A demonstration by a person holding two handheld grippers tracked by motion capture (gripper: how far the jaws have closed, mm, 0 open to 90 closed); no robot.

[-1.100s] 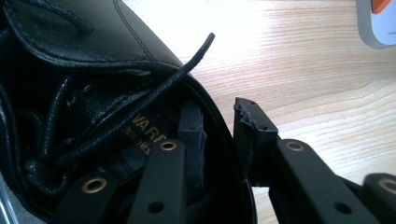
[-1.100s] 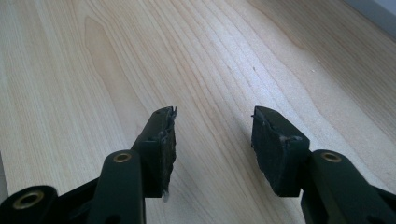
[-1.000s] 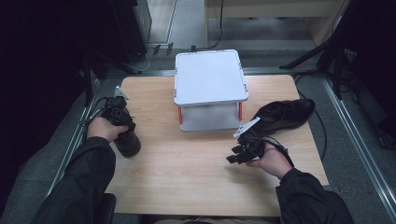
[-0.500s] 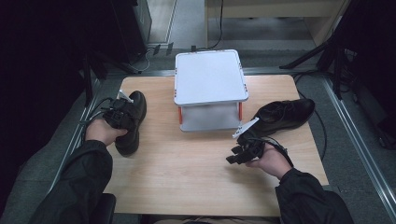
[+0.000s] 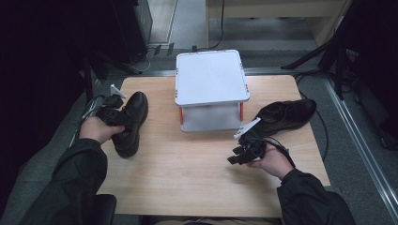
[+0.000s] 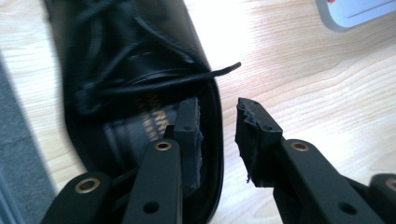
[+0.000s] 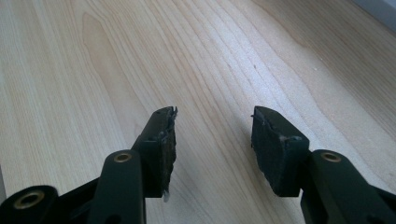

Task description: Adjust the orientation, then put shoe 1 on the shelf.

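We are seeing two black shoes: the left shoe [image 5: 130, 124] is lying lengthwise at the tabletop's [image 5: 197, 173] left edge, toe pointing away. Left tongs [image 6: 218, 135], just opening, are straddling its heel rim; right tongs [image 7: 212, 140] are gaping wide.

Overhead light brightens the table [image 5: 197, 173]; the surroundings stay dark. Glare whitens the wood beside the blurred shoe [image 6: 116, 70] in the left gripper view.

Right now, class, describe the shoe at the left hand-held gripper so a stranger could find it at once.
On the wooden table, look left of the white two-tier stand. The black lace-up shoe lies near the table's left edge, toe pointing away from the person, one jaw of the left hand-held gripper inside its opening. The other black shoe lies untouched right of the stand.
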